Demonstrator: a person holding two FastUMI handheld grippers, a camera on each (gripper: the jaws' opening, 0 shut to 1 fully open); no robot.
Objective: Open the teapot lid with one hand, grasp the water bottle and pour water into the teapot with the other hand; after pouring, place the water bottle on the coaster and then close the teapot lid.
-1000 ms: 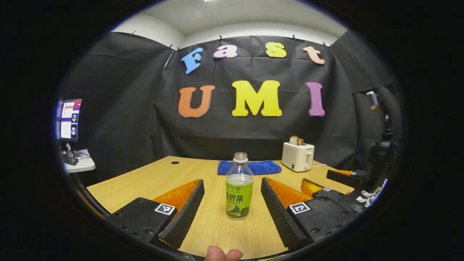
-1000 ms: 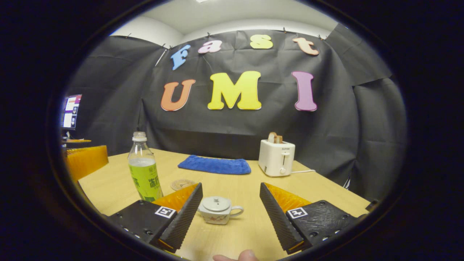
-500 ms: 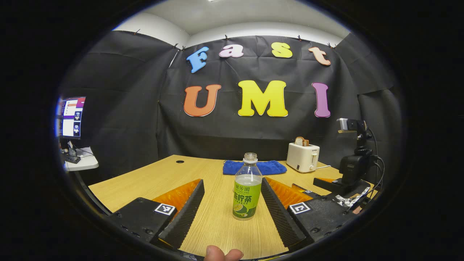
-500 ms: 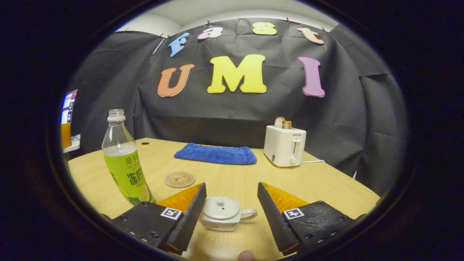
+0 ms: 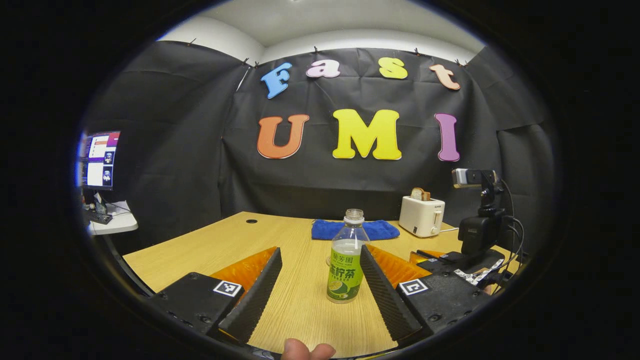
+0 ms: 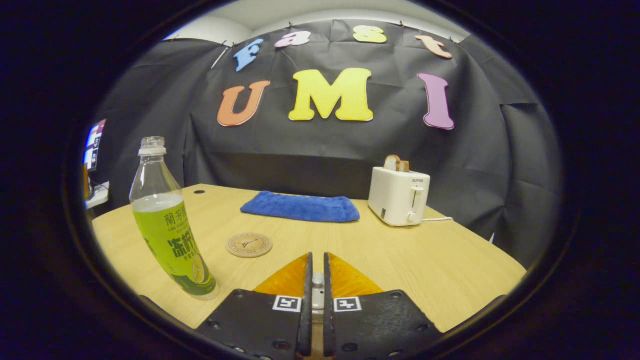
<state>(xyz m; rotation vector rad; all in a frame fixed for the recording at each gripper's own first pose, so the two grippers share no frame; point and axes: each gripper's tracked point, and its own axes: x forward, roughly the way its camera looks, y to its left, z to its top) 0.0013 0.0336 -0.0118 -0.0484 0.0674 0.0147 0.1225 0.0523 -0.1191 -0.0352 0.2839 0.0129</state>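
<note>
Wooden desk (image 6: 440, 255) carries the uncapped water bottle (image 5: 345, 265), standing upright between the wide-open fingers of the left gripper (image 5: 320, 290), just beside the right finger. Right gripper (image 6: 315, 285) is almost closed on the teapot lid knob (image 6: 317, 280). Coaster (image 6: 249, 245) lies near the middle.

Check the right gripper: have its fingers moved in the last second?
Yes. The right gripper has closed: its fingers were wide apart either side of the teapot, and now stand nearly together on the lid knob, with the coaster unmoved beyond.
</note>
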